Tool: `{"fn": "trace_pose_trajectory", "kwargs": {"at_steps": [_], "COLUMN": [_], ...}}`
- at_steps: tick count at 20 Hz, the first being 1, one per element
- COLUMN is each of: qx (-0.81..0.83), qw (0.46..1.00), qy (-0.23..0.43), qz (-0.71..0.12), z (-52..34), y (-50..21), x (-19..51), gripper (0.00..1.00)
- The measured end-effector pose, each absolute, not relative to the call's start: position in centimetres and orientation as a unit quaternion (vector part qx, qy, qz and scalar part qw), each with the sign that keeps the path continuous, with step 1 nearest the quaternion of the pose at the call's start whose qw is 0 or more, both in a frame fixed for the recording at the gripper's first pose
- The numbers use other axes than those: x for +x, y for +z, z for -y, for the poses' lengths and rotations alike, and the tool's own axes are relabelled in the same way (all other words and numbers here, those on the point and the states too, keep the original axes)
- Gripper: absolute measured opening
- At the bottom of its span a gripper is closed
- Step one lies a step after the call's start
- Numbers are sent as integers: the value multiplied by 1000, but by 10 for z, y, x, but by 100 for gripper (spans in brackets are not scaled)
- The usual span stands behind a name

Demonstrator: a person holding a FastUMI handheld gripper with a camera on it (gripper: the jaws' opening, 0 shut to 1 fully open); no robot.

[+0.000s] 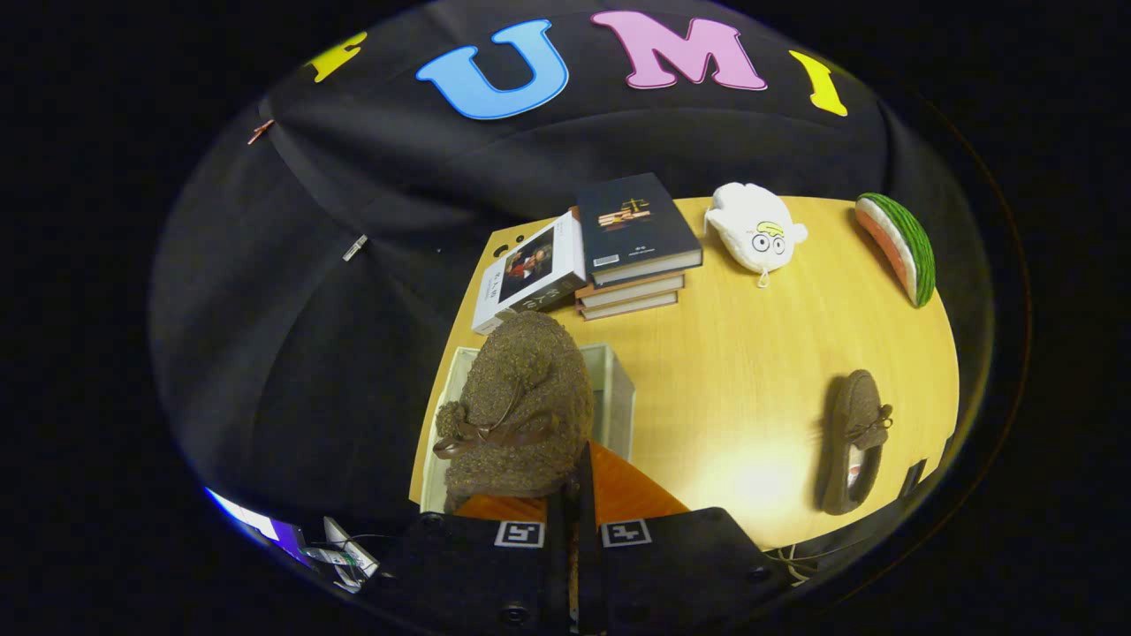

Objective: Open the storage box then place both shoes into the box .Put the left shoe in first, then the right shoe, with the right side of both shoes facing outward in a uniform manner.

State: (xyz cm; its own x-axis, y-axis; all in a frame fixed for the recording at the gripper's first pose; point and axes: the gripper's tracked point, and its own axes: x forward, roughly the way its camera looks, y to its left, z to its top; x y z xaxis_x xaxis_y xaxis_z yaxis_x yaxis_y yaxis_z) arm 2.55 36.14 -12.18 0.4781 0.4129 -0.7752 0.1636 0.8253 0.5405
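Note:
My gripper (579, 468) is shut on the heel rim of a brown fuzzy shoe (521, 406) with a bow. The orange fingers (629, 491) press close together on it. The shoe hangs toe-forward over the open white storage box (621, 389), which sits at the left end of the wooden table (751, 353), and it hides most of the box's inside. The second brown shoe (855, 442) lies flat on the table well to the right of the fingers, near the front edge, opening upward.
Beyond the box stands a stack of books (634, 243) with another book (530, 272) leaning against it. A white plush toy (755, 231) and a watermelon-slice toy (901, 246) lie at the back right. Cables (349, 556) sit off the table's left.

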Motion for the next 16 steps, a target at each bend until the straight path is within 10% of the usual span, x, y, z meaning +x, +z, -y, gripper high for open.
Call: {"fn": "trace_pose_trajectory", "kwargs": {"at_steps": [16], "qx": [269], "qw": [767], "qy": [27], "qz": [-582], "z": [-473], "y": [-213], "x": [37], "gripper": [9]}}
